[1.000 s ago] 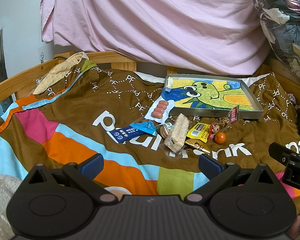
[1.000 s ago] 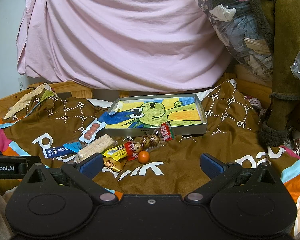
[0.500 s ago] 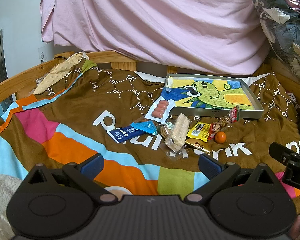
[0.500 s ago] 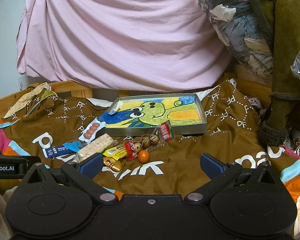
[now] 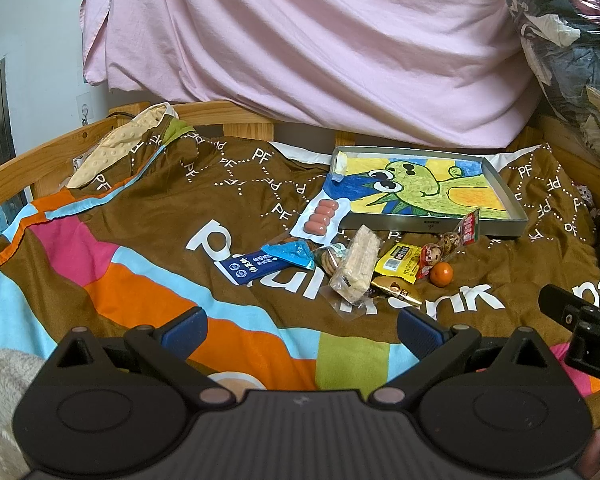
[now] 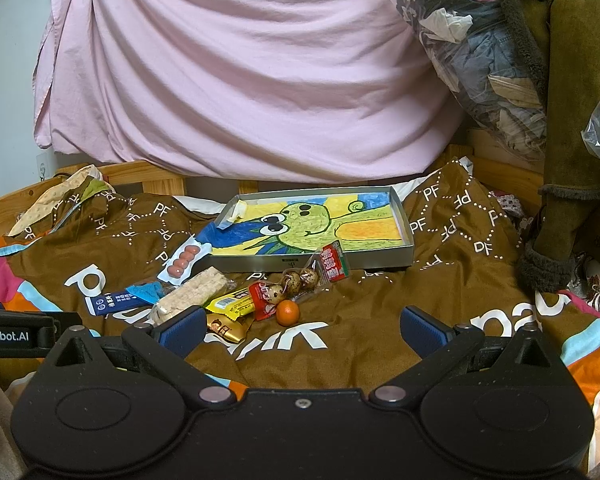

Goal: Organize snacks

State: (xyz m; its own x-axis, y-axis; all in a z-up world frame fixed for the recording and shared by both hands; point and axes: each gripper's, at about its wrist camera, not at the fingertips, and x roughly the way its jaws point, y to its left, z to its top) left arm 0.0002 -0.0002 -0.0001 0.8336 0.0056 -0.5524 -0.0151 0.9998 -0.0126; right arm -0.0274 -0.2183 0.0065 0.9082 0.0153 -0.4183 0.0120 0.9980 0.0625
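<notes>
left wrist: low over the bed, faces forward to the tray (image 5: 428,226), snacks well ahead | right wrist: low, just right of it, same heading, snacks nearer | shared: tray (image 6: 320,262), orange (image 5: 441,274) (image 6: 287,313), pink sheet (image 5: 320,48) (image 6: 240,72)

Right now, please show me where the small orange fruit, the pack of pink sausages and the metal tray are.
small orange fruit (image 6: 287,313), right wrist view, middle of its peel.
pack of pink sausages (image 5: 320,217), left wrist view, on the sausages.
metal tray (image 6: 364,258), right wrist view, near wall.
</notes>
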